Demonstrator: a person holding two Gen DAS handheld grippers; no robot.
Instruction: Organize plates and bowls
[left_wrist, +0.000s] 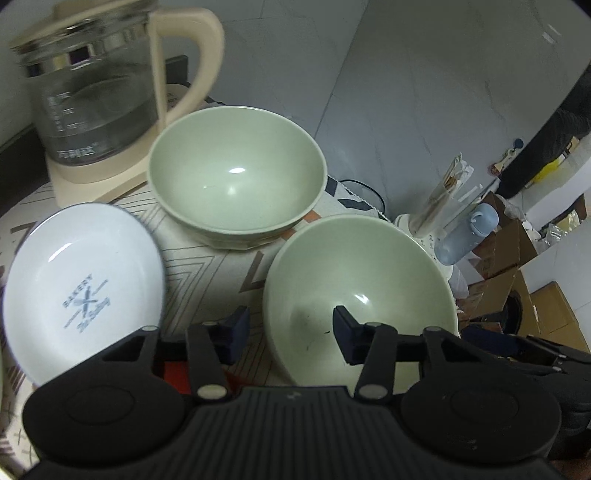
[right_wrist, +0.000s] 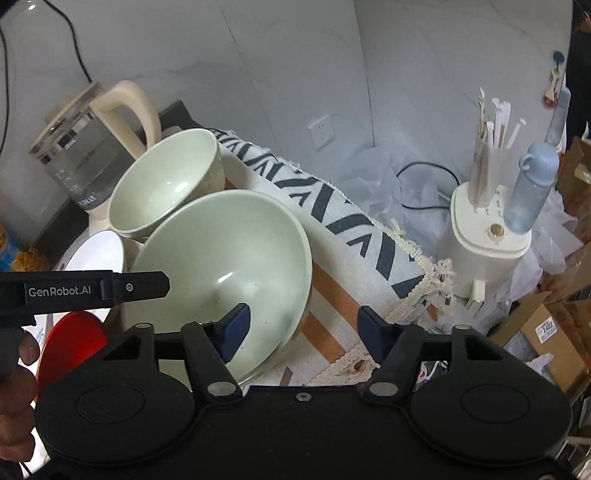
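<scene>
Two pale green bowls stand on a patterned cloth. The near bowl (left_wrist: 362, 280) sits at the table's edge, the far bowl (left_wrist: 236, 173) behind it. My left gripper (left_wrist: 290, 332) is open and straddles the near bowl's left rim, one finger outside, one inside; the pads do not press. In the right wrist view my right gripper (right_wrist: 304, 328) is open astride the right rim of the near bowl (right_wrist: 221, 251), its left finger inside the bowl. A white plate (left_wrist: 81, 284) printed "BAKERY" lies to the left. A red plate (right_wrist: 74, 343) shows low on the left.
A glass kettle (left_wrist: 88, 96) with a cream handle stands behind the far bowl (right_wrist: 166, 181). Off the table's right edge are a cream appliance (right_wrist: 487, 240) holding utensils, a blue bottle (right_wrist: 532, 184) and cardboard boxes (right_wrist: 546, 332). A hand (right_wrist: 14, 369) holds the black bar marked GenRobot.AI (right_wrist: 92, 288).
</scene>
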